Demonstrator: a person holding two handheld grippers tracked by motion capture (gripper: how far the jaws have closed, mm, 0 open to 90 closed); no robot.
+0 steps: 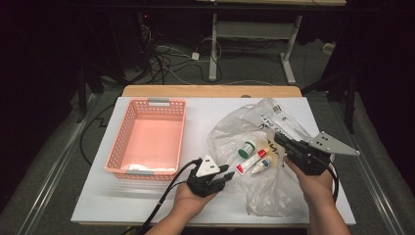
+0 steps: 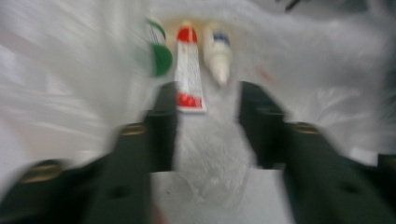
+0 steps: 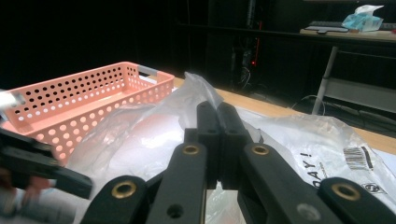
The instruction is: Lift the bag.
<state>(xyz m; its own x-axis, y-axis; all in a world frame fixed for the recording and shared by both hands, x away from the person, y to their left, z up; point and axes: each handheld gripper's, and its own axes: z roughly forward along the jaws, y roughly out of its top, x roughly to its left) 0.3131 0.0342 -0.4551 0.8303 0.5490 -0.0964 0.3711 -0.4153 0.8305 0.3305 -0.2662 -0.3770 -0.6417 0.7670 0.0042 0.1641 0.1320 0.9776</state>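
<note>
In the high view my left gripper [image 1: 226, 175] is in the lower middle of the frame, with its jaws pointing to the right, at the mouth of the clear crinkled plastic bag [image 1: 254, 142]. The jaws stand partly apart and hold nothing. In the left gripper view the red and white tube [image 2: 189, 70] lies just above the gap between them, its flat end close to the left jaw. I cannot tell if it touches, because this picture is blurred.

The small white dropper bottle with a blue band [image 2: 218, 53] is right of the tube, and the white bottle with a green cap [image 2: 159, 51] is left of it. All three lie inside the bag.

My right gripper [image 1: 283, 142] is at the right of the high view. Its jaws are closed together and pinch the bag's film, as the right gripper view shows.

The pink perforated plastic basket [image 1: 128, 128] stands in the left part of the white table [image 1: 147, 200], apart from the bag.
</note>
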